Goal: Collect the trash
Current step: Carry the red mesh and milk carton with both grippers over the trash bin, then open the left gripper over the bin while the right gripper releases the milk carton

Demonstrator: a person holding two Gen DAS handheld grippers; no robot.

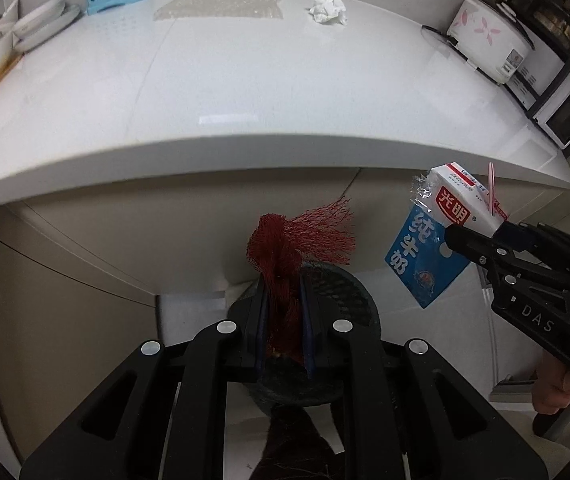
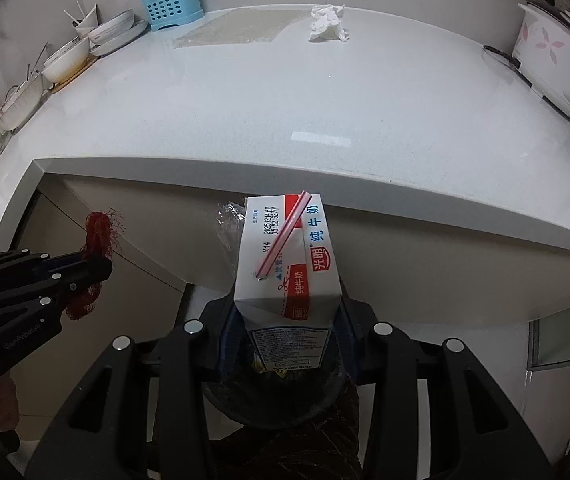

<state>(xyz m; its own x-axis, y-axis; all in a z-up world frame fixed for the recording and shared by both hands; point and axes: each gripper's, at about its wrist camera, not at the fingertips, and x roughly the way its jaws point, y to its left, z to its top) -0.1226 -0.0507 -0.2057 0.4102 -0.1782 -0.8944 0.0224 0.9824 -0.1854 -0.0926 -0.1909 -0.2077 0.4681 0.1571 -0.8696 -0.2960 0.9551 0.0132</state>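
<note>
A red mesh net [image 1: 285, 256] is being pinched in the nearly closed left hand-held gripper [image 1: 283, 320], and a milk carton [image 2: 285, 264] with its straw [image 2: 283, 236] is being clamped in the right hand-held gripper [image 2: 285, 320]. Both are being held below the table [image 1: 245, 92] edge, over a dark bin [image 1: 337, 292]. Each item is best being centred above the bin opening before release; crumpled tissue [image 1: 328, 7] is lying far back on the table, uncollected.

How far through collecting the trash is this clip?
In hand: the left tongs grip the red mesh net, the right tongs the milk carton, both over a dark bin below the counter edge. Left: the crumpled tissue and plastic sheet on the countertop.
</note>
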